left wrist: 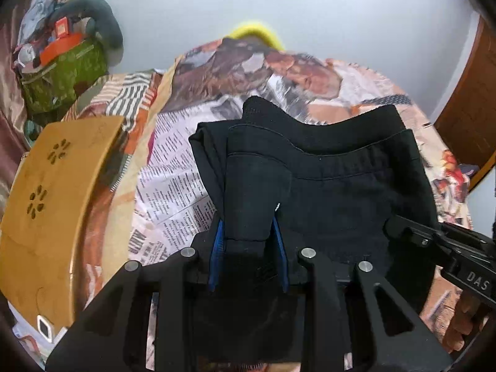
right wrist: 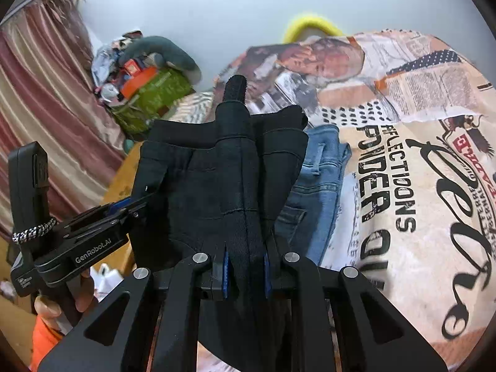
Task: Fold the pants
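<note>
the newspaper-print bedsheet (right wrist: pixel 403 167) fills most of your view, and your black pants (left wrist: pixel 334 179) hang lifted above it, waistband stretched between both of your grippers. beside them on the sheet lies a folded pair of blue jeans (right wrist: pixel 322 179), partly hidden behind the black cloth. off to your left sits a wooden board (left wrist: pixel 59 192) with flower-shaped cutouts, and past it a green bag (left wrist: pixel 62 80) heaped with clutter against the wall.

your left gripper (left wrist: pixel 249 232) has its jaws drawn in close, a thick fold of the black pants bunched between the blue pads (left wrist: pixel 217 248) and pinched firmly there. your right gripper (right wrist: pixel 246 263) matches it: jaws narrowed onto a gathered ridge of the same fabric, blue pads pressing either side. from the right wrist view you can see the left gripper biting the pants' left edge, your fingers (right wrist: pixel 49 307) wrapped round its handle.
</note>
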The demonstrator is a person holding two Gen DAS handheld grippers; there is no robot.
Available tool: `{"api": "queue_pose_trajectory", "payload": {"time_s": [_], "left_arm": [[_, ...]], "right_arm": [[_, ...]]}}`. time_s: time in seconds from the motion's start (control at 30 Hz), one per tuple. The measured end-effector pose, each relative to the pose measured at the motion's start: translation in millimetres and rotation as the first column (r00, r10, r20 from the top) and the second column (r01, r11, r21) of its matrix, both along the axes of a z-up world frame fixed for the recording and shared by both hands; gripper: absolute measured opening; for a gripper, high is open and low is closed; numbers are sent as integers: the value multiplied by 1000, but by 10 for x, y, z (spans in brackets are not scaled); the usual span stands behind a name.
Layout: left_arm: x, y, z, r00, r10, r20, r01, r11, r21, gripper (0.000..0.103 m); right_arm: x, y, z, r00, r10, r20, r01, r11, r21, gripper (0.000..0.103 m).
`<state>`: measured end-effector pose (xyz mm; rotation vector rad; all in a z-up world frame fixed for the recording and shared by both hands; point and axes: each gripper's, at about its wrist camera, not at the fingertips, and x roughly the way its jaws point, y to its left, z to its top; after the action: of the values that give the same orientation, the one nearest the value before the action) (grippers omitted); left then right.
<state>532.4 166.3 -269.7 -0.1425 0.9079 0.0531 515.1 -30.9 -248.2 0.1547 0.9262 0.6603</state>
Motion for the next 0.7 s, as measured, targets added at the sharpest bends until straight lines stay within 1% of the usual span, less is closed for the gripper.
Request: {"api": "queue_pose_trajectory", "payload": {"time_s": [0.1,0.17,0.27,0.3,0.33,0.37,0.4,0.43,0.5,0.57,0.6,0.7], "left_arm": [[141,20,-215,1000,3,-30,-2,1000,14,30],[218,68,-347,998,5,-58,-6,1000,-10,32],[246,123,-445,996,19,-85,-23,999,-39,35],[230,129,-442,996,23,-87,-27,999,-41,36],[212,136,-432,996,29,-86,-33,999,-42,40],[181,142,-410,996,33,-84,-37,998,-41,41],[154,143,-375,996,37,-80,-40,998,-38,42],[140,146,-352,996,41,-79,-44,998,-35,43],[69,154,-244,995,72,-69,-72,997,-1,45],[-30,163,-95,996,76,-50,-75,997,19,50],[-82,169,-27,996,74,-41,-73,997,16,51],[-316,167,270,998,68,3,-68,998,3,51]], "right_arm": [[106,8,-159,1000,-10,-24,9,1000,-17,14],[156,-4,-224,999,-13,-35,12,999,-34,14],[126,-32,-299,999,-18,-31,15,995,-96,15],[138,-35,-311,999,-19,-28,16,994,-107,16],[103,-57,-310,1000,-17,-20,14,992,-125,17],[72,-75,-304,1000,-17,-11,15,989,-148,21],[35,-96,-287,1000,-18,0,18,984,-175,23],[33,-111,-286,1000,-18,10,20,981,-191,24],[-63,-167,-210,999,-16,36,23,974,-225,25],[-145,-231,-134,998,-21,54,33,969,-244,27],[-140,-250,-124,998,-25,57,38,969,-244,29],[-339,-398,118,995,-34,89,53,975,-214,32]]}}
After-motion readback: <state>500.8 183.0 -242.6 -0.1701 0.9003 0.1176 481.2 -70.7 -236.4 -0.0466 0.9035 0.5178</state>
